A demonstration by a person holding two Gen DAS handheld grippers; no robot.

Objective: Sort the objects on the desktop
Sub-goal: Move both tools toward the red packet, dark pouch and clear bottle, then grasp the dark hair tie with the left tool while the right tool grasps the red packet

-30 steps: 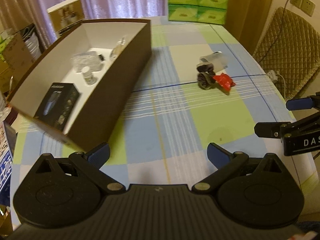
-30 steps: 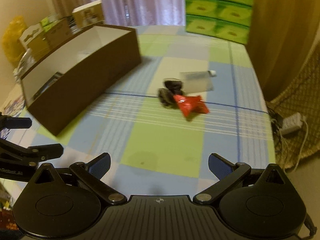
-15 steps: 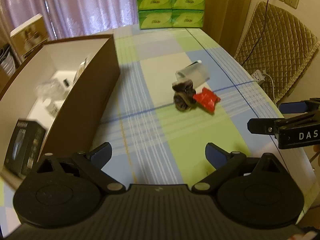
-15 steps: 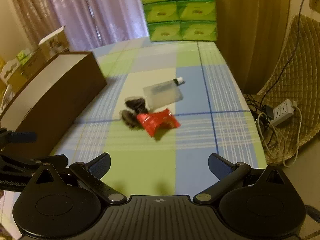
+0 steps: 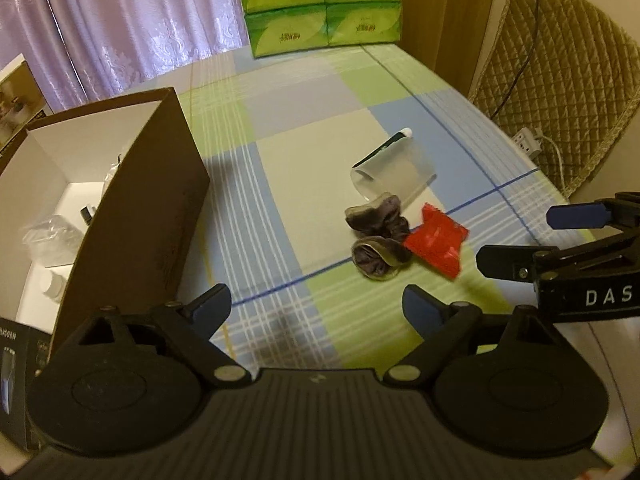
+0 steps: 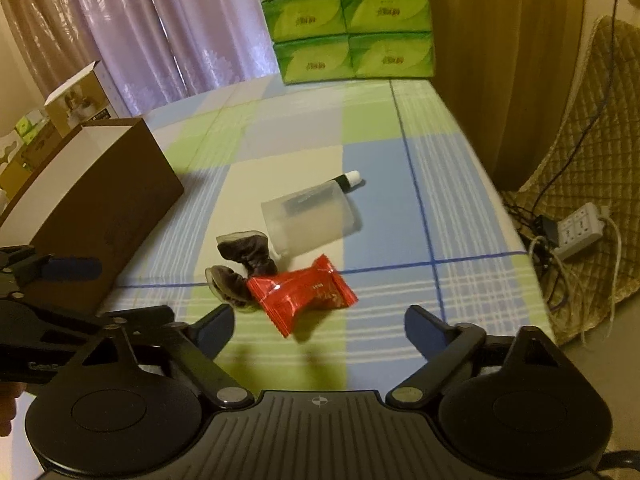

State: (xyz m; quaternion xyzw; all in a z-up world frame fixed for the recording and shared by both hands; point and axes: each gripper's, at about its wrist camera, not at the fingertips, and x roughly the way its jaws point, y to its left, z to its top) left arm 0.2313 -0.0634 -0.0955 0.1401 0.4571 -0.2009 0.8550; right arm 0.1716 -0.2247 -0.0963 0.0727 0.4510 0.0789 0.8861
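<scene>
Landmark: brown box, open top, white inside, on the left part of the checked tablecloth.

Left gripper: jaws spread wide, nothing between the blue fingertips. It hangs above the cloth just right of the box's near corner. It also shows at the left edge of the right wrist view, in front of the box.

Right gripper: jaws spread wide, empty. It hangs over the green square, well right of the box. In the left wrist view it enters from the right edge, marked "DAS".

Loose items, in a cluster well right of the box:
- Red packet, crinkled wrapper, nearest the right gripper, lying just ahead of its open fingers. Also seen at.
- Dark scrunchie, touching the packet's left end; in the left wrist view.
- Clear cup on its side, just beyond the scrunchie, mouth toward the box. Left wrist view.
- Tube with a white cap, sticking out behind the cup; whether it sits inside the cup I cannot tell.

Inside the box: crumpled clear plastic, a small white bottle and a black carton at the near end.

Beyond the box, at the cloth's far edge: stacked green tissue packs. Purple curtain behind. Power strip on the floor, far right.
</scene>
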